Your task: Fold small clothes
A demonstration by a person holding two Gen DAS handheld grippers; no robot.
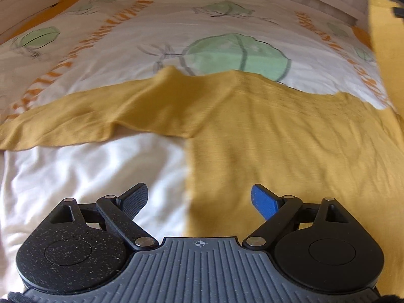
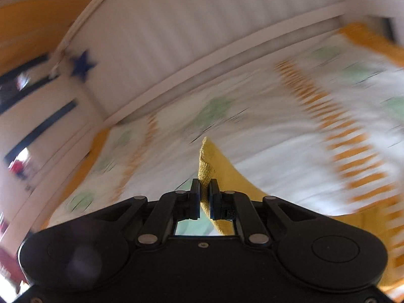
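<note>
A mustard-yellow long-sleeved top lies spread on the bed, one sleeve stretched to the left. My left gripper is open and empty, hovering over the top's left side edge. My right gripper is shut on a fold of the yellow top and holds it lifted above the bed. In the left wrist view a raised strip of the yellow fabric hangs at the right edge.
The bed has a white sheet near me and a patterned duvet with green shapes and orange lettering beyond. A white slatted bed frame with a blue star runs along the far side.
</note>
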